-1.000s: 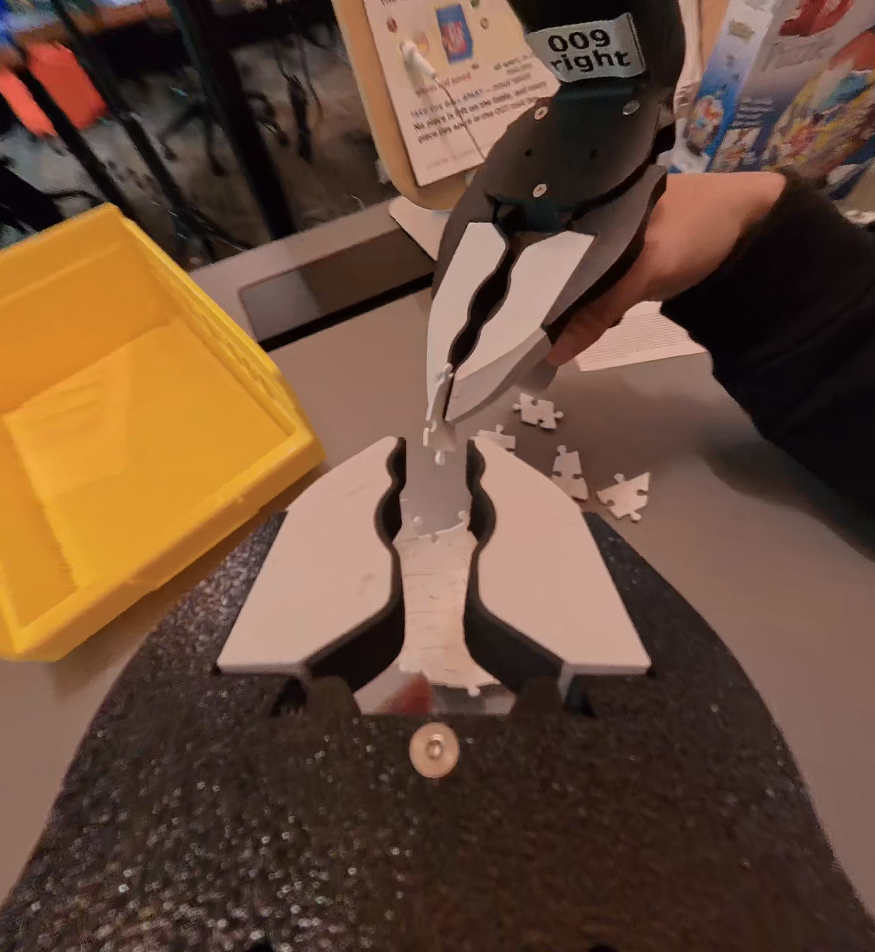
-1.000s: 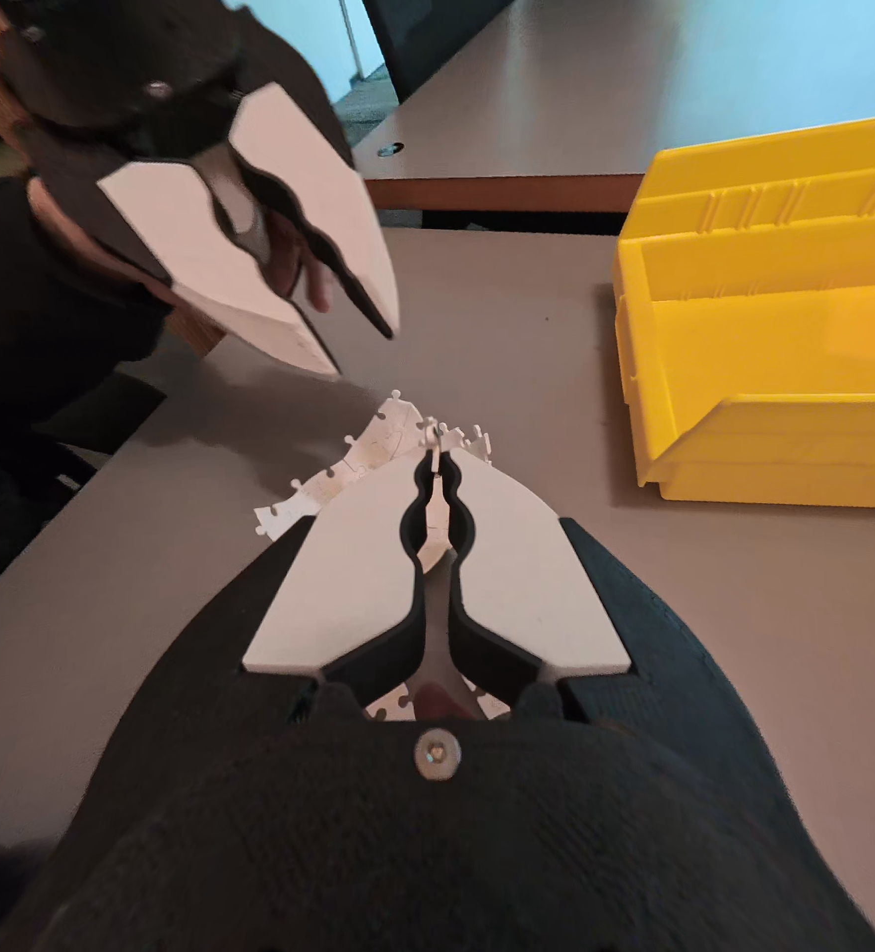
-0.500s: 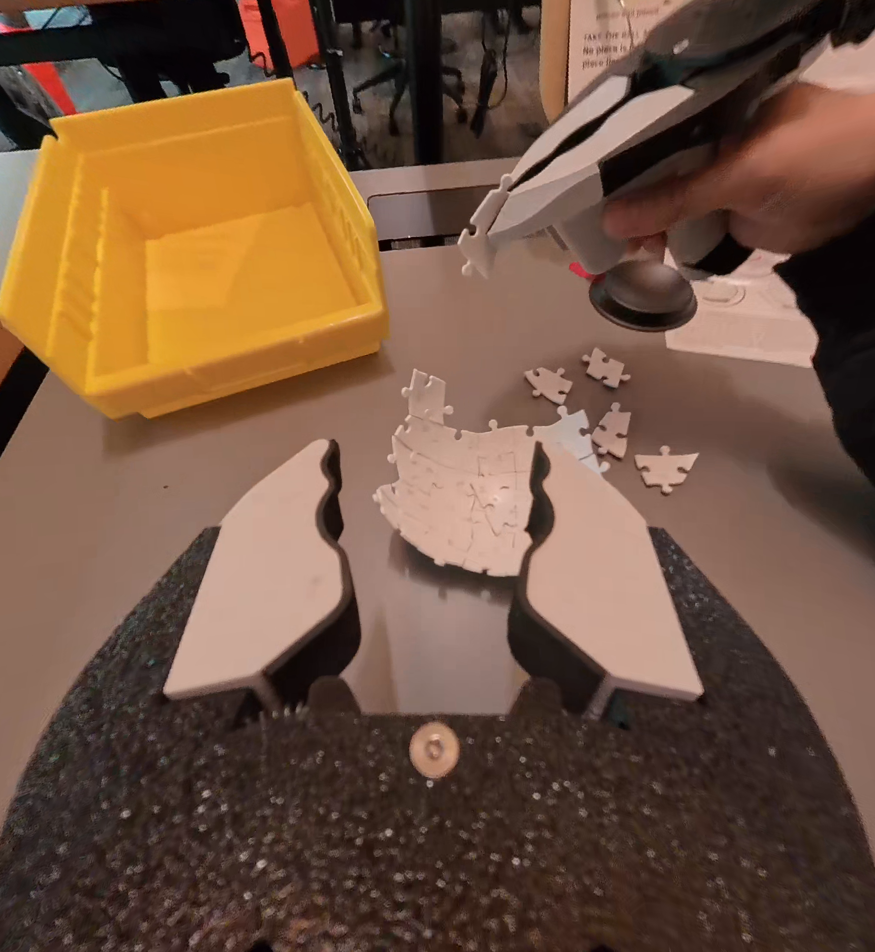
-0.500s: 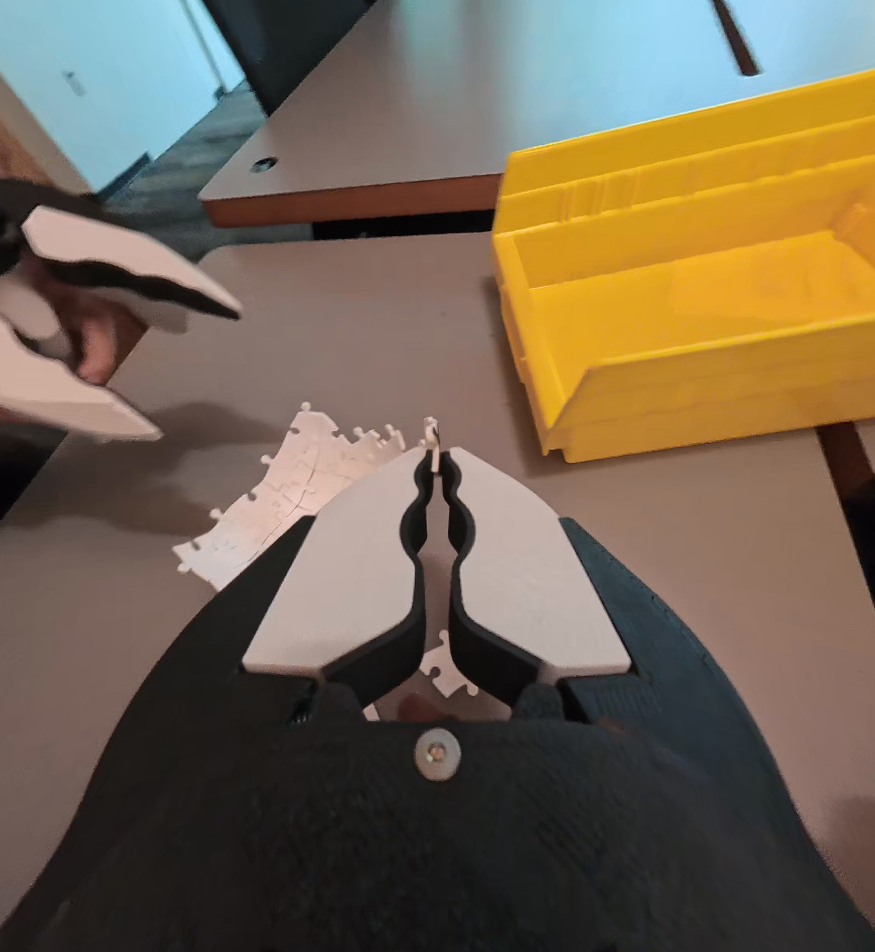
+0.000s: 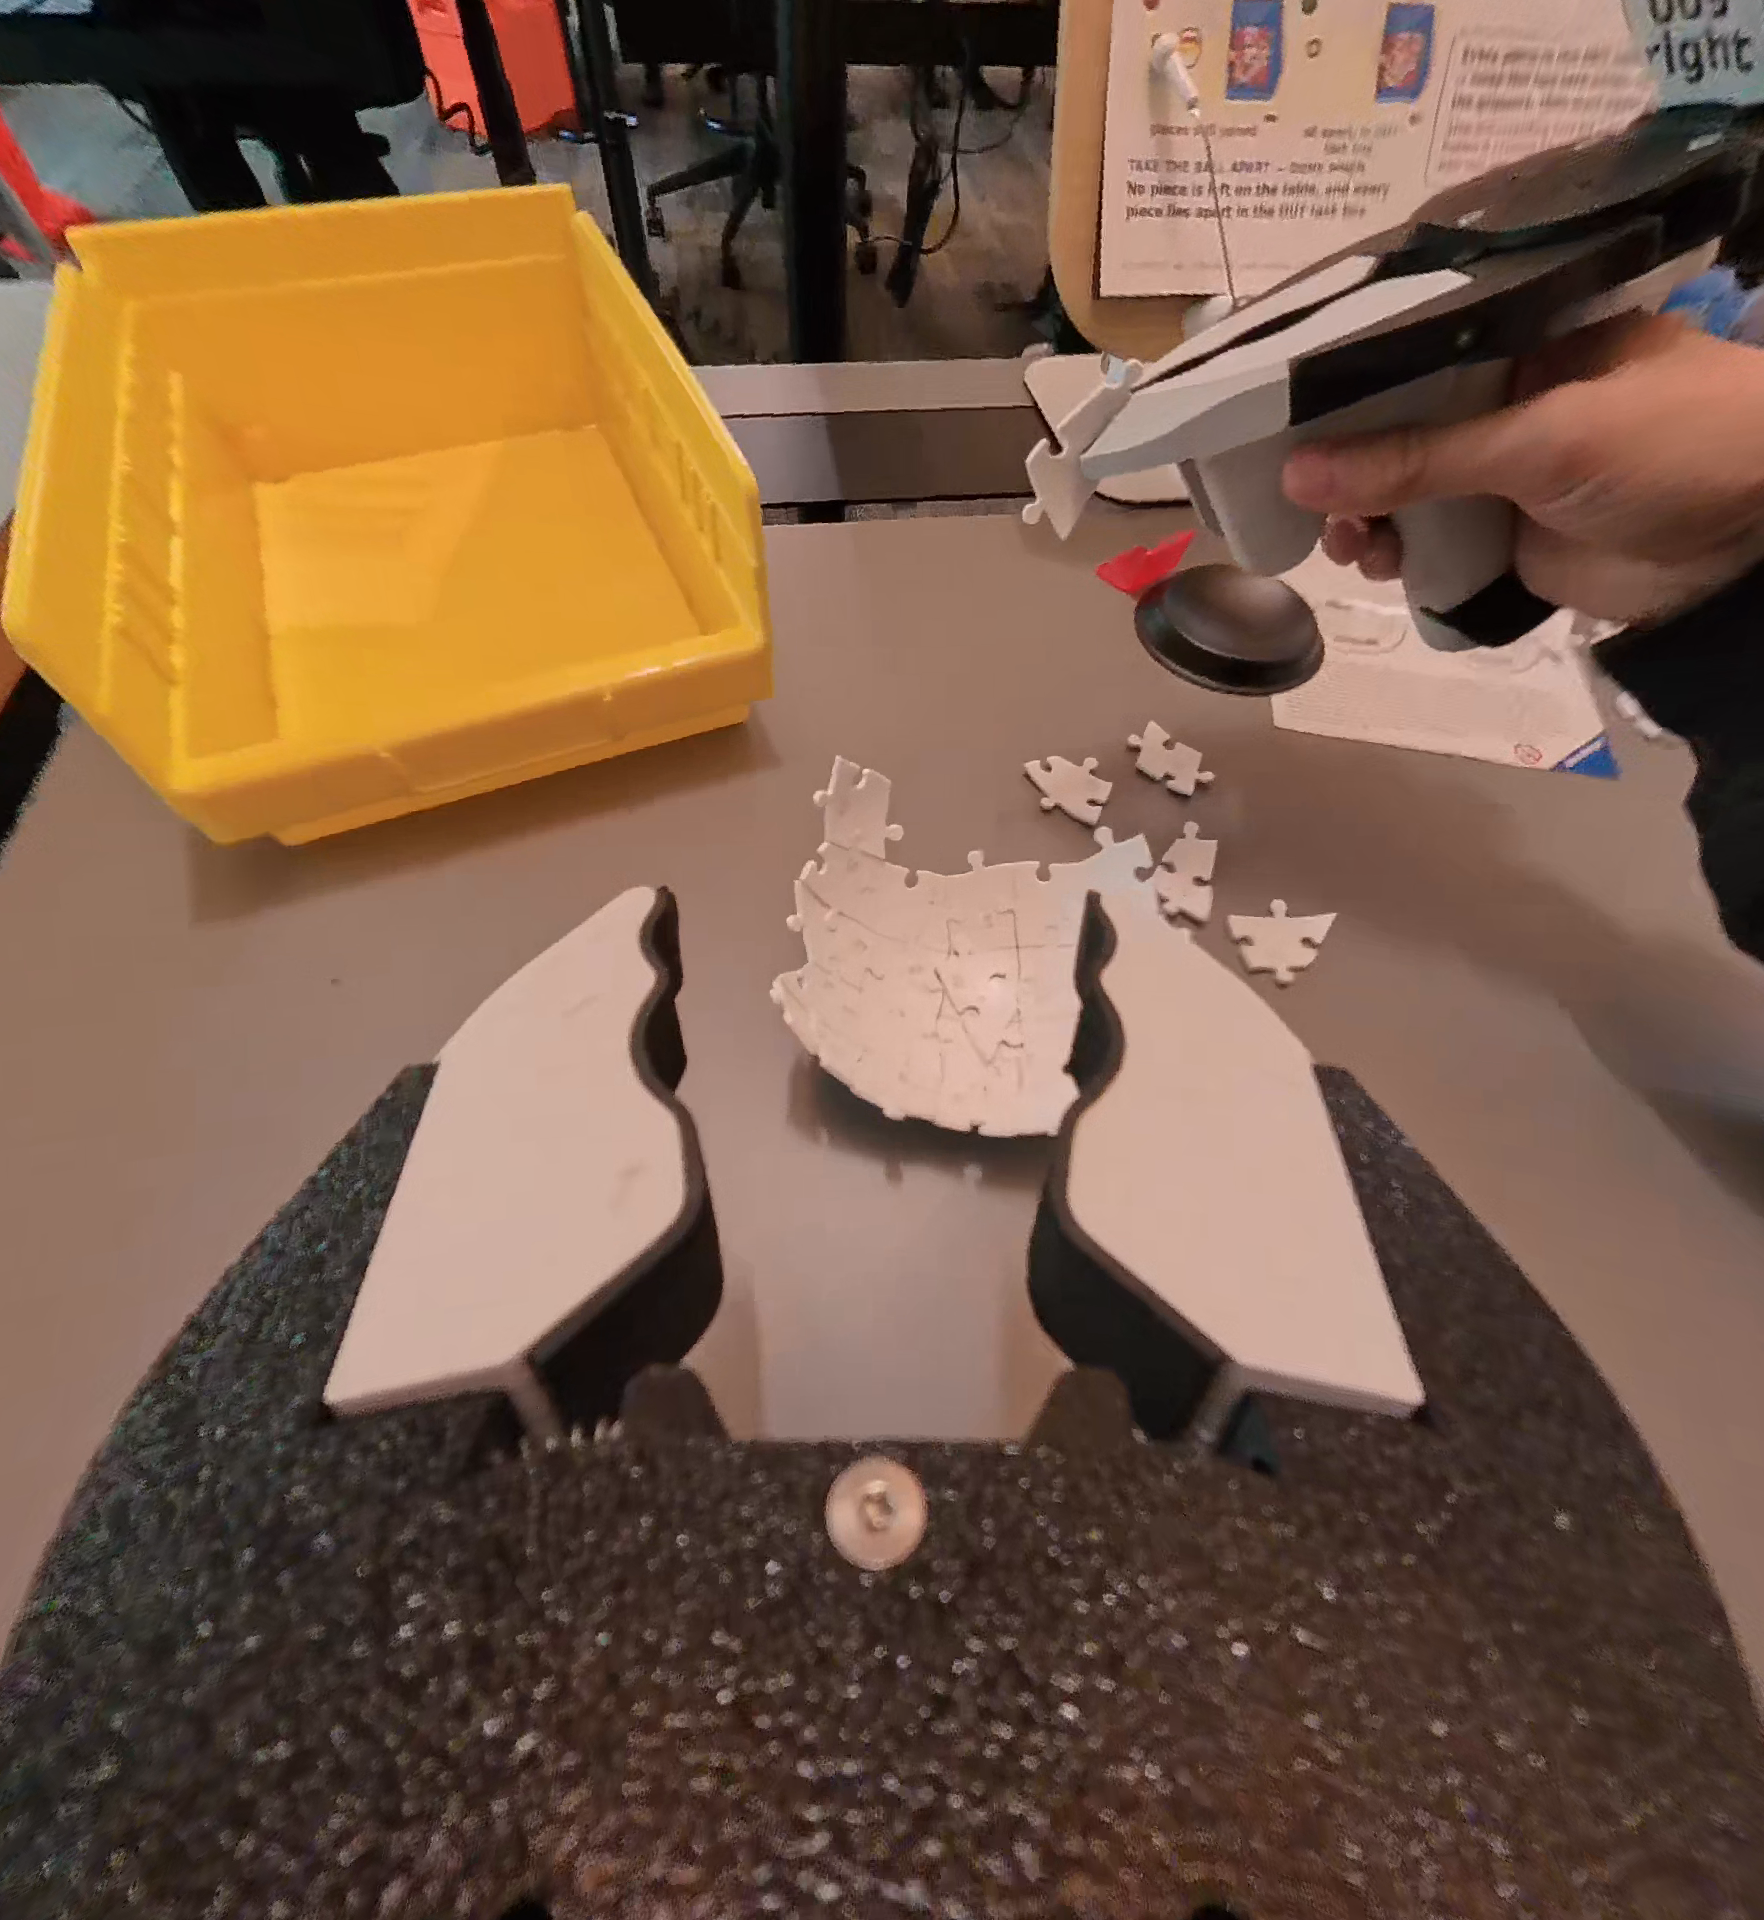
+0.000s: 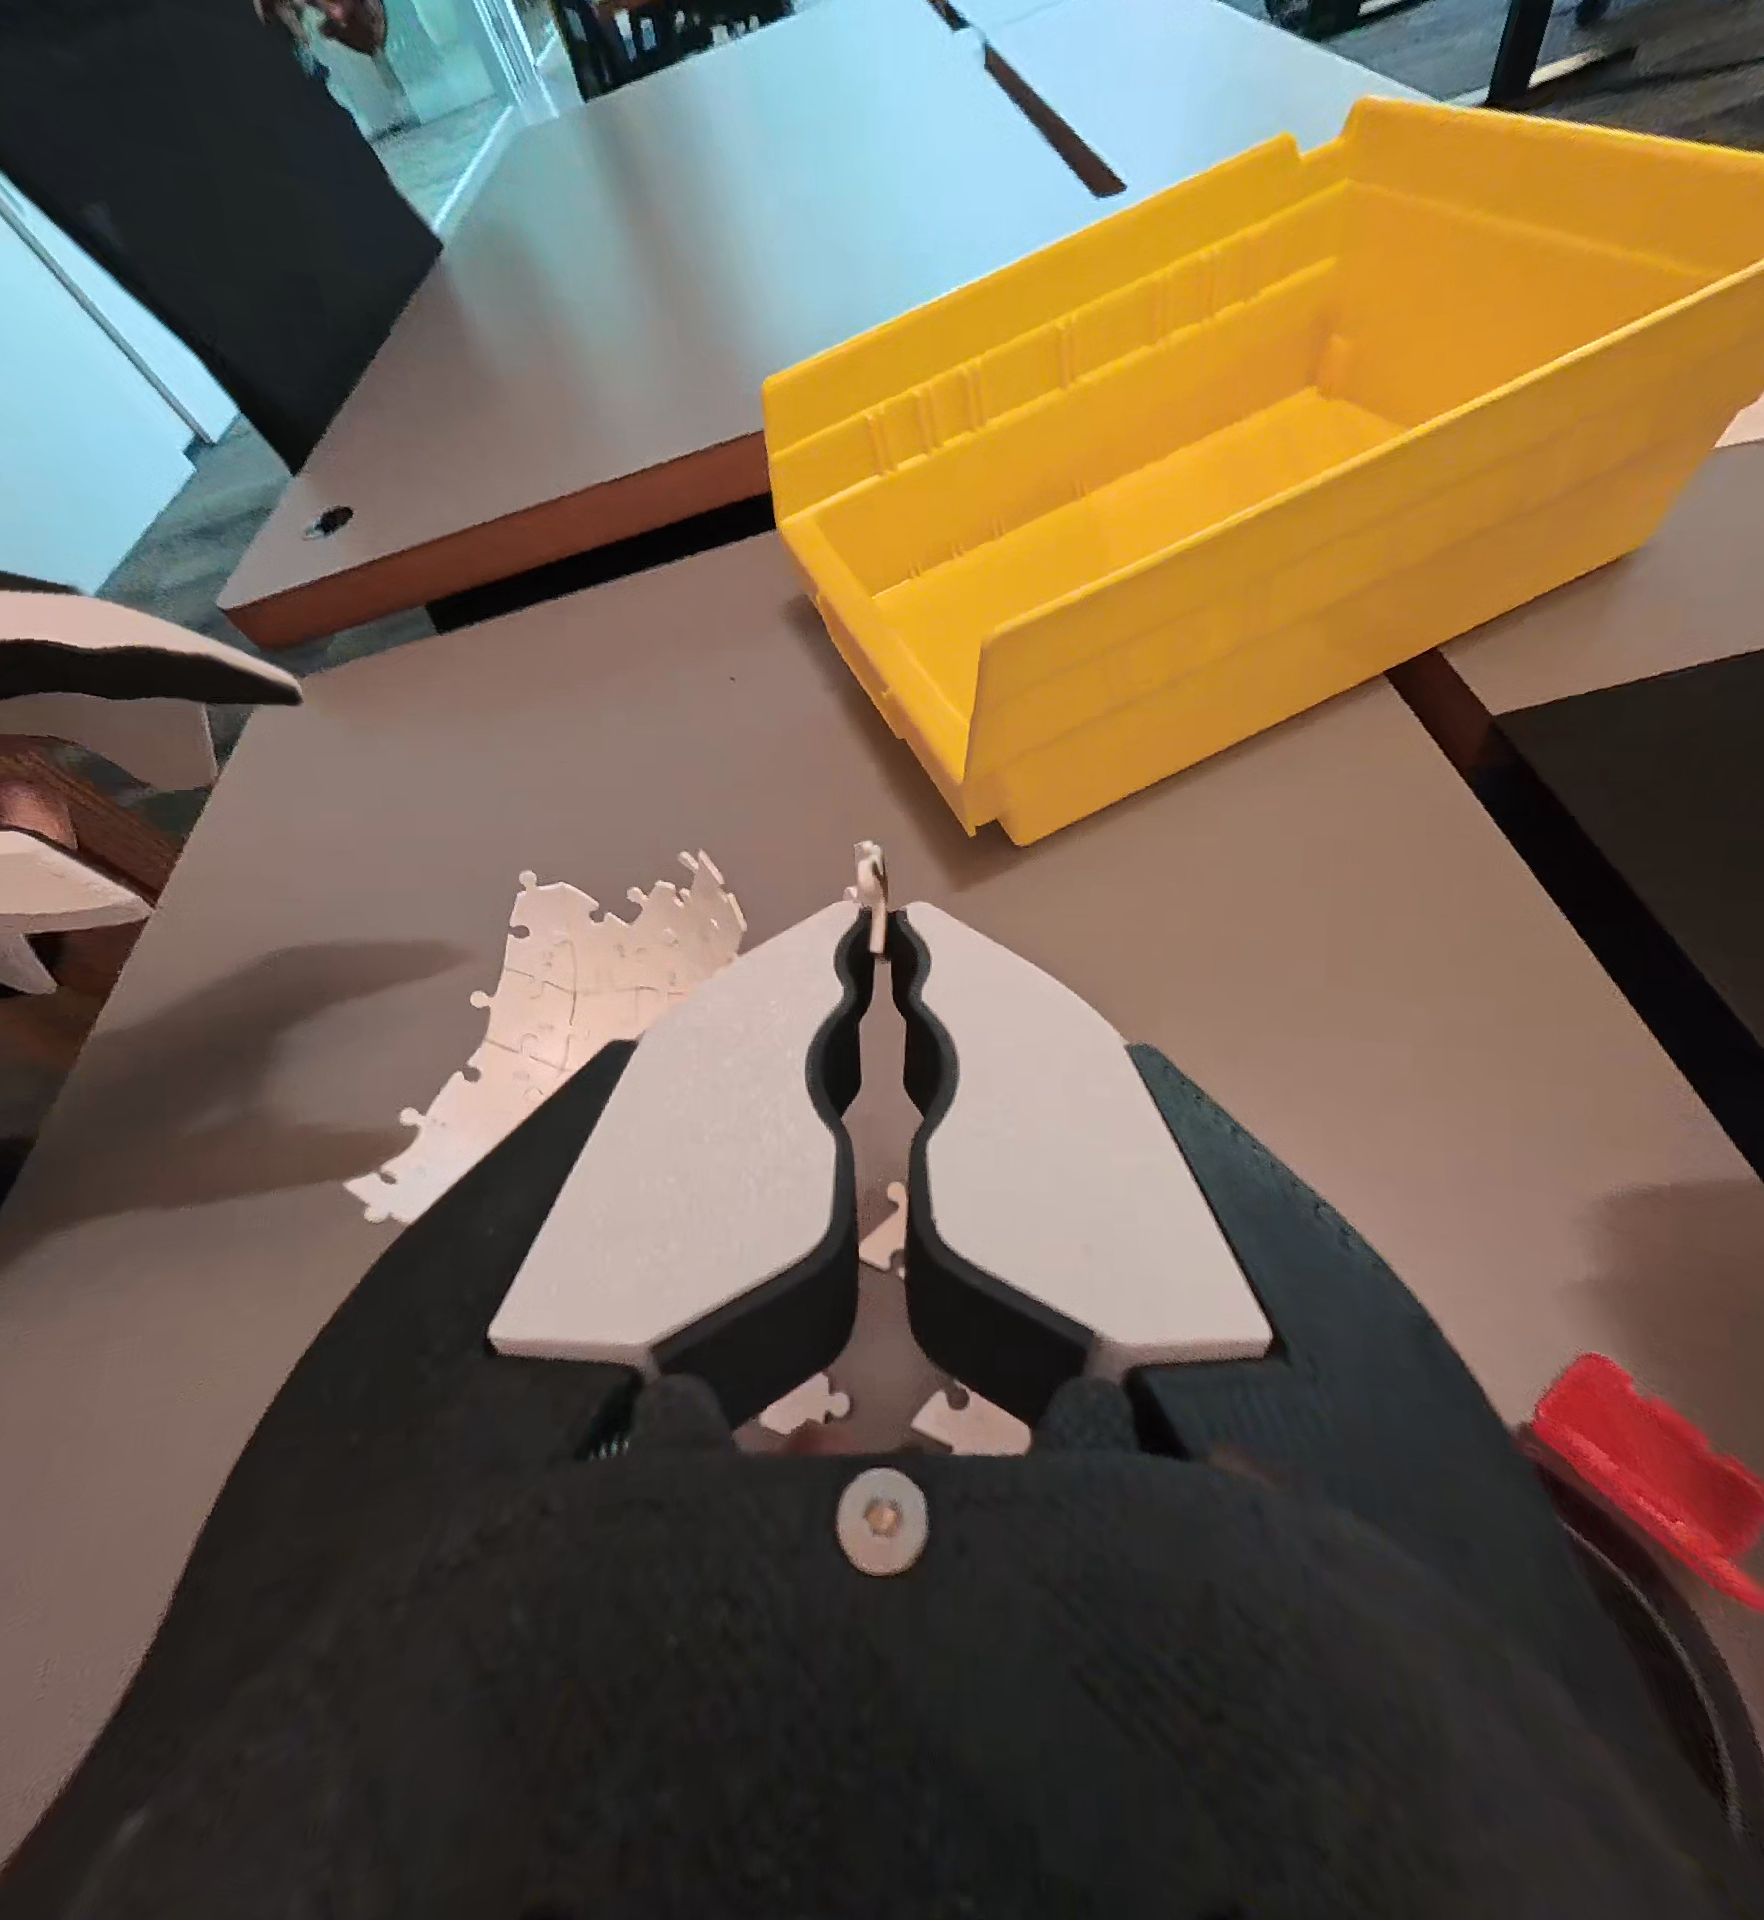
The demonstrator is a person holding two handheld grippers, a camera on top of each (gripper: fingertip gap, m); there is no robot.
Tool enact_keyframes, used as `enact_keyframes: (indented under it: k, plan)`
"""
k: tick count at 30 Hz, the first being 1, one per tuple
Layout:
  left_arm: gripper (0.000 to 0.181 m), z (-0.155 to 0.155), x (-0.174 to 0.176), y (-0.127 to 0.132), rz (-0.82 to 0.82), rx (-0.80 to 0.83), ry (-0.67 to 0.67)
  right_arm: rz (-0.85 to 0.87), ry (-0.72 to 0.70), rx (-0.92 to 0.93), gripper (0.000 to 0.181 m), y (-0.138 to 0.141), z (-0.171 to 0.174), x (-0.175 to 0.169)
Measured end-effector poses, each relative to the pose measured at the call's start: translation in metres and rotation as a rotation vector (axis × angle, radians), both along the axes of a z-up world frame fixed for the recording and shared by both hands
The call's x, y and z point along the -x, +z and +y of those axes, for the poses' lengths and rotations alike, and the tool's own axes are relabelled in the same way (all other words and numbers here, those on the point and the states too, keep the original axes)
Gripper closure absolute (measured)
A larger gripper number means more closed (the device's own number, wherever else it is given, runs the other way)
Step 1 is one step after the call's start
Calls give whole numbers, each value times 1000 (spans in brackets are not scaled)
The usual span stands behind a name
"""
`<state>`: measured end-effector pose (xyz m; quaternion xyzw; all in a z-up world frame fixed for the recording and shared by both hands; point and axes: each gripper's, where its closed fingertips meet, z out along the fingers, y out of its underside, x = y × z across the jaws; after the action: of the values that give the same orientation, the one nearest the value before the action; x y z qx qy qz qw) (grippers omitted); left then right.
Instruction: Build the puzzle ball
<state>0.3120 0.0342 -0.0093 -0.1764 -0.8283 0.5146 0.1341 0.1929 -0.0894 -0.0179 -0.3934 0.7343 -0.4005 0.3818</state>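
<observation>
Right tool (image 6: 878, 914): closed on one white piece (image 6: 870, 883), pinched by its edge at the very tips and held in the air above the counter (image 6: 1273, 1039), clear of everything.
Left tool (image 5: 878, 935): spread wide and empty, low over the counter, its right finger (image 5: 1195, 1122) covering the right edge of the shell; contact cannot be told.
Shell (image 5: 945, 997): a curved sheet of joined white pieces, lying like a shallow dish near the middle of the counter. One piece at its far left corner stands up above the rest.
Loose pieces (image 5: 1184, 873): four lie flat just right of the shell, towards the counter's right edge, apart from each other and from the shell. More may be hidden under the right tool in its own view.
Bin (image 5: 390, 499): yellow, at the far left corner of the counter, nothing seen inside it.
Done: by my judgement only a part of the sphere, well under half, is joined.
Left: the held piece is not yet fitted; the four loose ones follow. These look too few to close a ball, so either more pieces are out of view or the build stops short.
Likely step: carrying the held piece to the shell's open edge, with the left tool to steady the shell.
</observation>
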Motion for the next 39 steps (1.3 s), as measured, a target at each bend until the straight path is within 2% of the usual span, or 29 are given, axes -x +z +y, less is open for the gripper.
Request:
enact_keyframes:
  k: [3, 5, 7, 9, 13, 16, 19, 22, 28, 33, 39]
  plan:
    - [109, -6, -13, 8, -75, 29, 8, -35, -27, 8, 179, -1, 3, -4]
    - [113, -8, -14, 14, -18, 53, 15, -42, -35, 0, 179, -4, 5, -8]
    - [113, -7, -3, 15, 54, 56, -37, -26, -25, 15, 179, -6, 7, -11]
    - [113, -5, 2, 7, 23, 29, -79, -8, -22, 45, 179, -6, 8, -11]
    - [112, -8, 1, -4, -47, 10, -80, -23, -19, 76, 179, -7, 6, -9]
    - [111, -11, -2, -8, -73, -3, -76, -55, 10, 54, 179, -12, 6, -15]
    - [108, -12, -9, -10, -102, -19, -60, 13, 3, 4, 179, -25, 3, -14]
    - [109, -12, -12, -7, -85, -5, -46, 7, 25, -9, 179, -26, 5, -15]
    - [113, -14, -19, -3, -45, 29, -15, -54, 65, -147, 179, -30, 11, -11]
    - [112, -13, -16, -19, -21, -23, -47, -49, 88, -124, 179, -28, 15, -17]
    - [111, -12, -6, -23, 4, -24, -110, -40, 74, -72, 179, -21, 13, -14]
